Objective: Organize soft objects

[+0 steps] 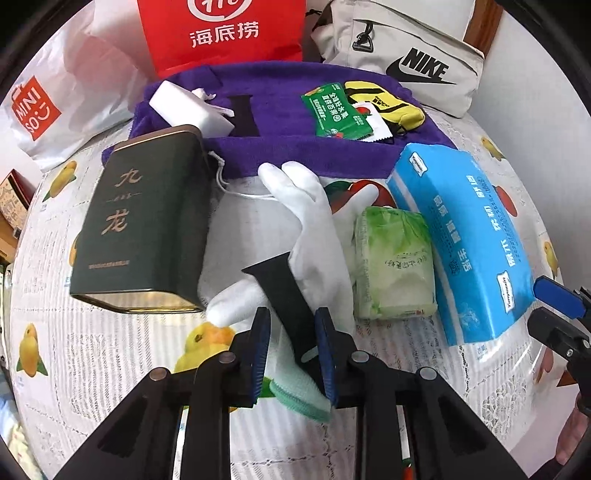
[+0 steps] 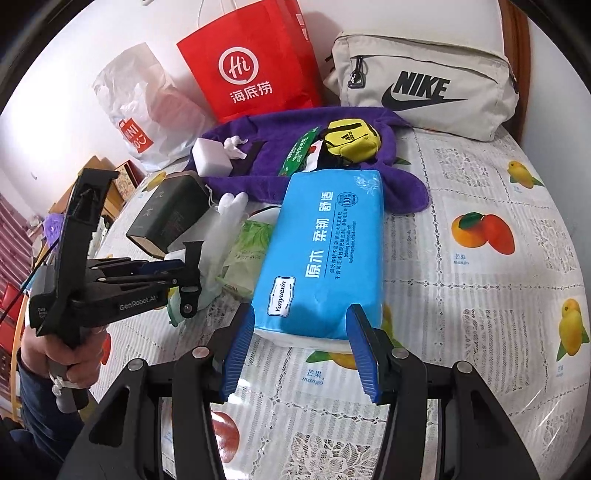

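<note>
While the fruit-printed tablecloth (image 2: 480,295) carries the whole arrangement, its items read from left to right as follows. At far left a white Miniso bag (image 1: 40,114) leans near the wall, with a red paper bag (image 1: 221,33) just beside it. A dark green tin (image 1: 147,218) lies on its side near the front-left edge of a purple towel (image 1: 280,147). On the towel rest a white block (image 1: 188,107), a green snack packet (image 1: 332,112) and a yellow pouch (image 1: 384,101); the packet partly overlaps the pouch. At centre, a white glove (image 1: 310,221) lies flat with its fingers toward the towel, and a black strap (image 1: 284,295) lies across it. The left gripper (image 1: 293,354) holds its blue pads on either side of the strap's near end, over the glove's cuff; the pads stand slightly apart and whether they press the strap cannot be told from either view. To the right of the glove lies a green tissue pack (image 1: 395,266), touching a blue tissue pack (image 2: 325,254), whose far end overlaps the towel. The right gripper (image 2: 301,354) is spread wide, its blue fingers flanking the near end of the blue pack without clamping it. A beige Nike bag (image 2: 424,85) stands behind the towel at right.
</note>
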`<action>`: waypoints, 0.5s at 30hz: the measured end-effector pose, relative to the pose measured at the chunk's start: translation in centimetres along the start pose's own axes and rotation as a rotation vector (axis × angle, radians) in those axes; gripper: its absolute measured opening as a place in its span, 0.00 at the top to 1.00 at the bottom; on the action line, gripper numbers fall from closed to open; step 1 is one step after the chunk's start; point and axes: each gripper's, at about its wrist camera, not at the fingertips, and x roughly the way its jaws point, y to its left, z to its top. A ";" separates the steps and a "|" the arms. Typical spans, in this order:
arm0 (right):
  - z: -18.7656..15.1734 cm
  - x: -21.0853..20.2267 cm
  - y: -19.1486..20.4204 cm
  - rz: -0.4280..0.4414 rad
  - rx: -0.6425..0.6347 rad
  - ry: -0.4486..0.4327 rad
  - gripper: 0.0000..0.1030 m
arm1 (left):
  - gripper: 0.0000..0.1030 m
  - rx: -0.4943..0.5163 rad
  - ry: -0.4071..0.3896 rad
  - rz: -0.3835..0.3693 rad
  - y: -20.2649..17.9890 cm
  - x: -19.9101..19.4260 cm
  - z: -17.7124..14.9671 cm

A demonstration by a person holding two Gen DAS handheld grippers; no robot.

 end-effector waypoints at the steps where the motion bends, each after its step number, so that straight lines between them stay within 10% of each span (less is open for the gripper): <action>1: 0.0 -0.1 0.0 0.000 -0.003 -0.002 0.50 | 0.77 -0.004 -0.003 -0.003 0.2 -0.2 -0.1; 15: 0.0 0.0 0.0 0.002 0.001 -0.001 0.50 | 0.71 0.063 0.024 0.114 -1.9 2.3 1.3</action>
